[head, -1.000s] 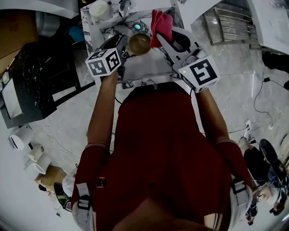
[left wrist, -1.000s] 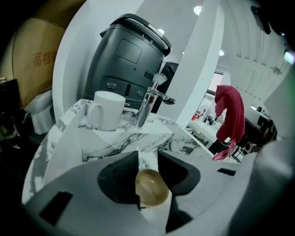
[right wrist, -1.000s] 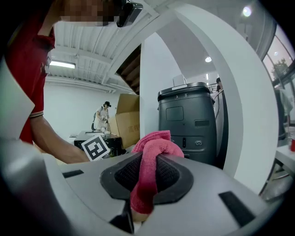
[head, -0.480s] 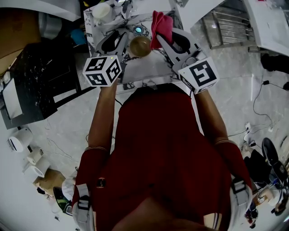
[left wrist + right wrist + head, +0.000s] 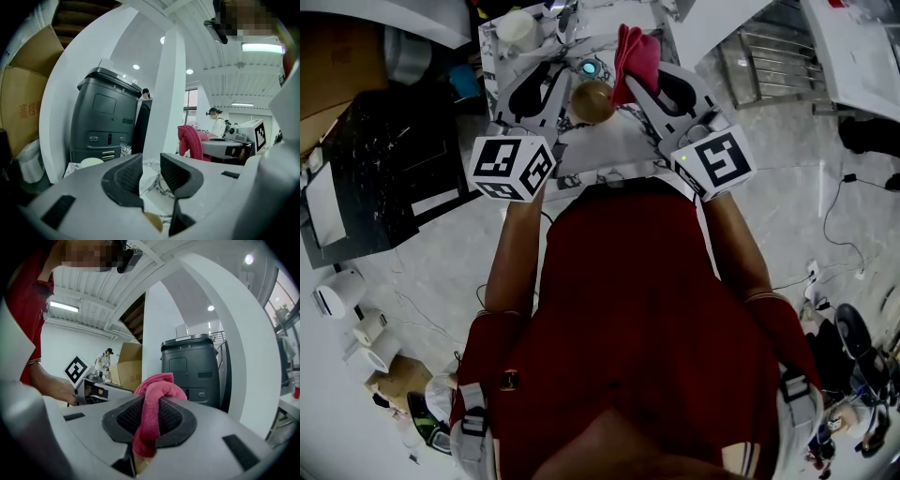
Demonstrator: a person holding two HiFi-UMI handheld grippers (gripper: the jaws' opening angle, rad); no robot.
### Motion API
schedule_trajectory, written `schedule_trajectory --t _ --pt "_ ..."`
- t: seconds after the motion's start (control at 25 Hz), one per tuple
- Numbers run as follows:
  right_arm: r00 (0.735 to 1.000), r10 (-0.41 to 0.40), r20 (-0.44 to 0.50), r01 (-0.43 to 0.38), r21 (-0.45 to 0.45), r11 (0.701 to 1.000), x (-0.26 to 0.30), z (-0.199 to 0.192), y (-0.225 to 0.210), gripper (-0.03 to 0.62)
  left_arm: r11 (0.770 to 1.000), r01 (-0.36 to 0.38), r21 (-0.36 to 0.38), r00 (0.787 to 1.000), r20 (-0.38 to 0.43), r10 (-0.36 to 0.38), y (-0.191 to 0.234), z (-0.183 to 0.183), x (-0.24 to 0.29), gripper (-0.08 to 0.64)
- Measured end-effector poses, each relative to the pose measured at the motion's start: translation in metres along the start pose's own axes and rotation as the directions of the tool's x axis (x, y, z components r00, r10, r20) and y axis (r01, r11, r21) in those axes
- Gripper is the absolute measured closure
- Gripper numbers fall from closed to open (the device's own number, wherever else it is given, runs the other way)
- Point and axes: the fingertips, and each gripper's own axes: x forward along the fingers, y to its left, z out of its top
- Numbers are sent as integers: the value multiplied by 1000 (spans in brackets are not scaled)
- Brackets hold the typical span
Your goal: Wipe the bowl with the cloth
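A small brown bowl (image 5: 592, 100) rests on the marble-patterned table (image 5: 609, 141), between my two grippers in the head view. My left gripper (image 5: 564, 80) is just left of the bowl. In the left gripper view its jaws (image 5: 151, 171) stand a little apart, and only the table shows between the pads. The right gripper (image 5: 630, 80) is just right of the bowl and is shut on a red cloth (image 5: 636, 49). In the right gripper view the cloth (image 5: 152, 394) bunches up out of the jaws (image 5: 149, 416) and hangs down between them. The cloth (image 5: 190, 140) also shows in the left gripper view.
A white cup (image 5: 514, 25) and a teal-lit object (image 5: 589, 67) stand at the back of the small table. A black crate (image 5: 384, 159) sits on the floor to the left, and a metal rack (image 5: 769, 47) to the right. A dark grey bin (image 5: 105, 122) stands beyond the table.
The left gripper has drawn back toward me and to the left, away from the bowl. The right gripper with the cloth has barely moved.
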Motion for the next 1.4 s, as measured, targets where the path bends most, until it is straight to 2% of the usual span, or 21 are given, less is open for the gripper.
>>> schedule_trajectory --t 0.44,1.0,1.4 --pt "998 4 66 -6 26 1000 -11 21 12 535 997 40 61 991 123 -48 -25 31 -19 471" --pt "994 21 103 -24 26 999 -21 30 23 535 992 44 119 981 182 -66 -39 40 -33 534" --pt "991 41 129 -45 22 999 -25 36 34 535 989 36 141 973 219 -66 -44 44 -45 554"
